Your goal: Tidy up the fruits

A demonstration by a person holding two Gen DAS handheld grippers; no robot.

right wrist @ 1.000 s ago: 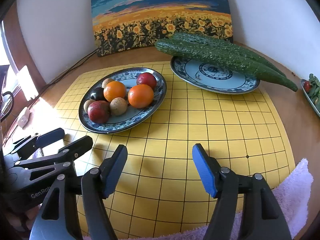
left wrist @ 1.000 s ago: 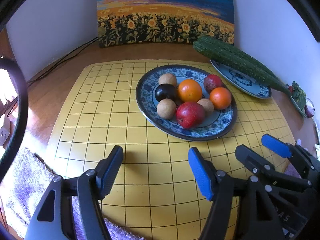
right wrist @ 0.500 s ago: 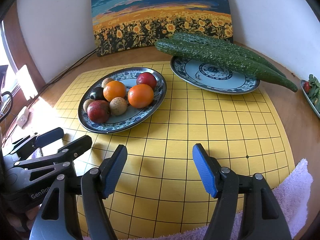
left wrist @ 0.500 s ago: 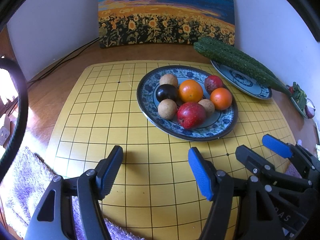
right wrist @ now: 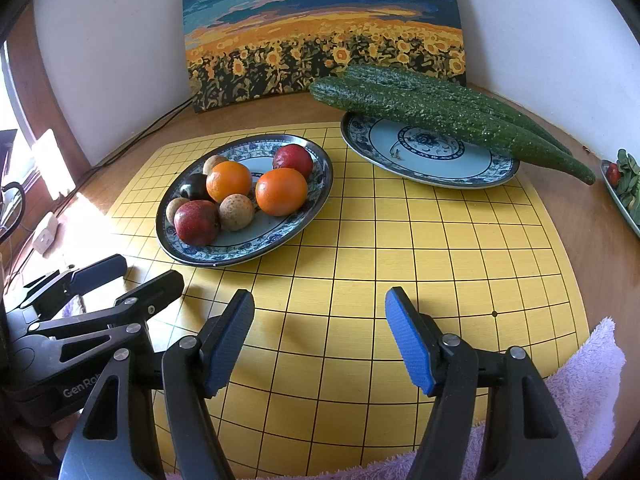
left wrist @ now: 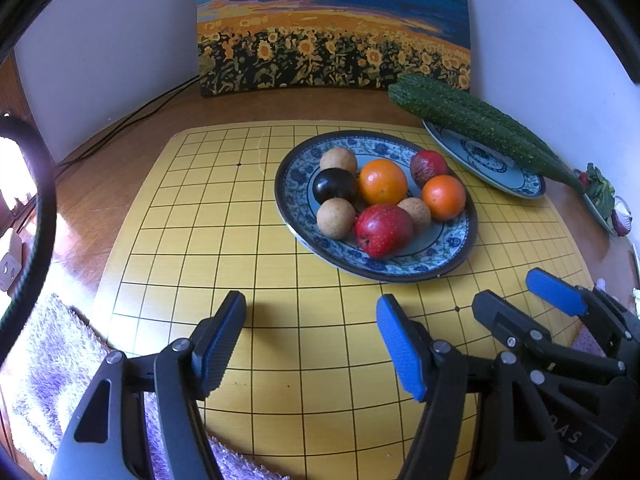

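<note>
A blue patterned plate [left wrist: 460, 248] [right wrist: 312, 208] on the yellow grid board holds several fruits: two oranges [left wrist: 383, 182] [right wrist: 281, 191], a red apple [left wrist: 383, 231] [right wrist: 197, 222], a dark plum [left wrist: 334, 186], a dark red fruit [left wrist: 428, 163] [right wrist: 293, 161] and brown round fruits [left wrist: 336, 218]. My left gripper [left wrist: 312, 340] is open and empty, low over the board in front of the plate. My right gripper [right wrist: 320, 336] is open and empty beside it, to its right; it also shows in the left wrist view [left wrist: 524, 300].
A second patterned plate [right wrist: 424, 160] at the back right carries two long green cucumbers [right wrist: 448, 116]. A sunflower painting [right wrist: 324, 32] leans on the wall. A purple towel [right wrist: 580, 380] lies at the board's front edge. A dish of greens [right wrist: 624, 184] sits far right.
Both grippers have stayed open and nearly still; the view has shifted only slightly.
</note>
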